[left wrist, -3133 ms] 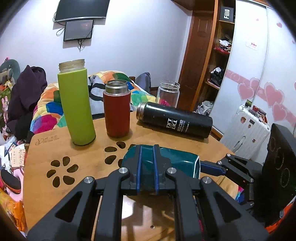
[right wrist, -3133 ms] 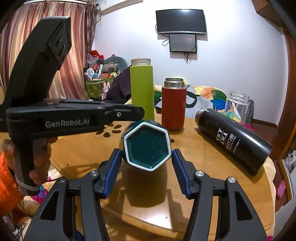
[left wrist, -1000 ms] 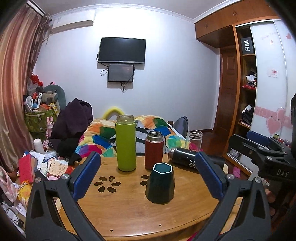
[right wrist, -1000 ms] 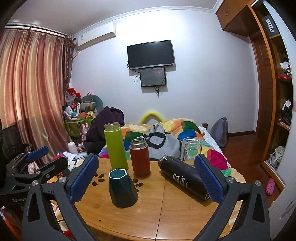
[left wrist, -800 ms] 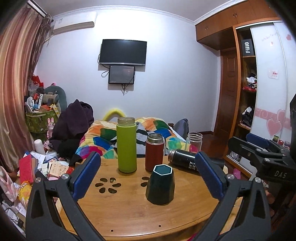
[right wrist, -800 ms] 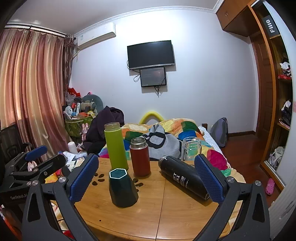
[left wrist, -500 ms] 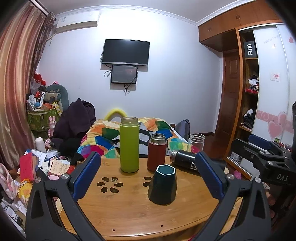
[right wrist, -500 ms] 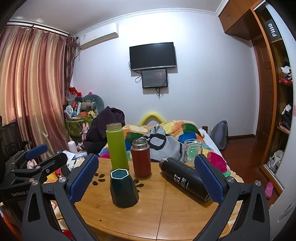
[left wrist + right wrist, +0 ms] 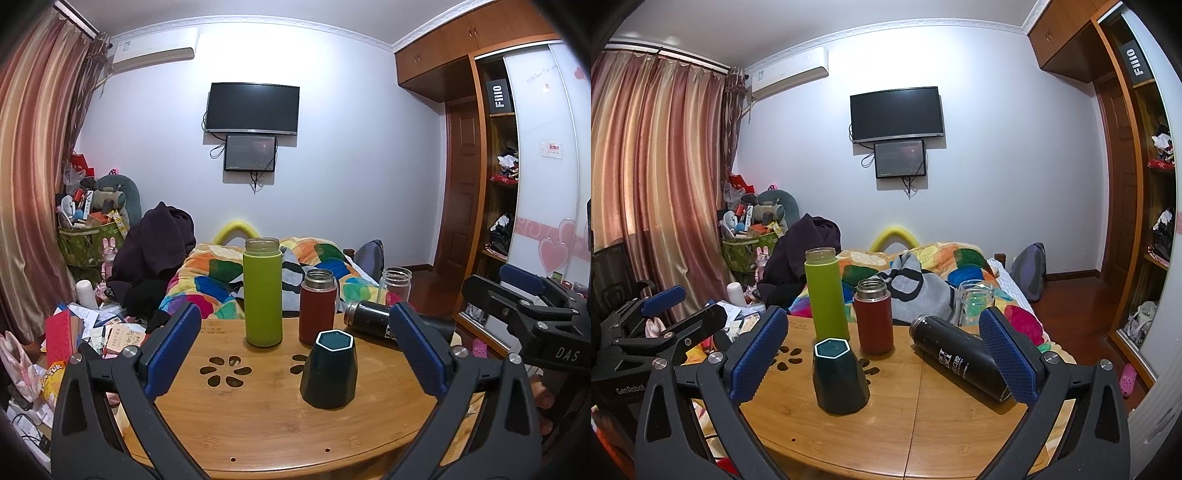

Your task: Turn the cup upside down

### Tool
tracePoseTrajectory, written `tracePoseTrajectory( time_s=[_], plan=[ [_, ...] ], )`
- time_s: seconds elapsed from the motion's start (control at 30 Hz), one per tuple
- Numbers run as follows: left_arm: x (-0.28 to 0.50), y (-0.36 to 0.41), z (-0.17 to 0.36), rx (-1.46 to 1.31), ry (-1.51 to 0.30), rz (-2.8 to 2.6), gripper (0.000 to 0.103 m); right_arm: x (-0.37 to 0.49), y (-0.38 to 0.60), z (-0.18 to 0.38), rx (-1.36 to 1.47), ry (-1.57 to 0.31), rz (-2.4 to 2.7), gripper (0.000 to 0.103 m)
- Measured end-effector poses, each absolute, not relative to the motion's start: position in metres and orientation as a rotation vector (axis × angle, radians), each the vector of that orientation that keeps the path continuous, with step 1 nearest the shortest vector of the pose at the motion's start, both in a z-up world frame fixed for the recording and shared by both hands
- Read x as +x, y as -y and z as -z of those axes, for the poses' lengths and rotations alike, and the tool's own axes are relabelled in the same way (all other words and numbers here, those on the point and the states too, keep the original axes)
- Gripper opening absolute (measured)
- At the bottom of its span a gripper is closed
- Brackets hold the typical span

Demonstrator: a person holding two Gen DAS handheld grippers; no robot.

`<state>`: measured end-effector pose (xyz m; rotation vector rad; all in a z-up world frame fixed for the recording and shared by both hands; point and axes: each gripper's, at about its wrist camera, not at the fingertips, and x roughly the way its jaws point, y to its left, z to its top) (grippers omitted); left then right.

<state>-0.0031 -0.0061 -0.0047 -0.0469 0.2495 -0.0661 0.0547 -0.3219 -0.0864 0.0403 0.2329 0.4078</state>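
Both grippers have pulled back from the cup since three seconds ago, when they held it lying on its side; now the left gripper (image 9: 295,349) and the right gripper (image 9: 882,352) each stand with jaws spread wide and hold nothing. One dark green hexagonal cup (image 9: 328,369) rests alone on the round wooden table (image 9: 258,417), its wide end down and its narrow white-edged hexagonal face up, well apart from both pairs of blue pads. Behind it I count four other vessels: one tall green bottle (image 9: 262,291) upright, one red flask (image 9: 318,306) upright just beside it, one black flask (image 9: 960,363) lying on its side, and one clear glass jar (image 9: 973,302) at the far edge. Nothing lies between the jaws and the cup. Beyond the table there is a bed with a colourful blanket (image 9: 218,280), and two dark screens (image 9: 253,109) hang on the wall.
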Motion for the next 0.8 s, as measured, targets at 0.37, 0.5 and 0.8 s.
tracePoseTrajectory(
  time_s=[0.37,0.5,0.8],
  plan=[
    [-0.0047,0.0076,0.0015,-0.038,-0.241,0.051,0.103,0.0542,0.3221,0.0865,0.047,-0.236,-0.415,0.103],
    [-0.0037,0.008,0.0012,-0.036,-0.245,0.058,0.103,0.0535,0.3219,0.0855,0.051,-0.241,-0.421,0.103],
    [-0.0053,0.0077,0.0013,-0.033,-0.243,0.064,0.103,0.0536,0.3219,0.0854,0.051,-0.24,-0.42,0.103]
  ],
)
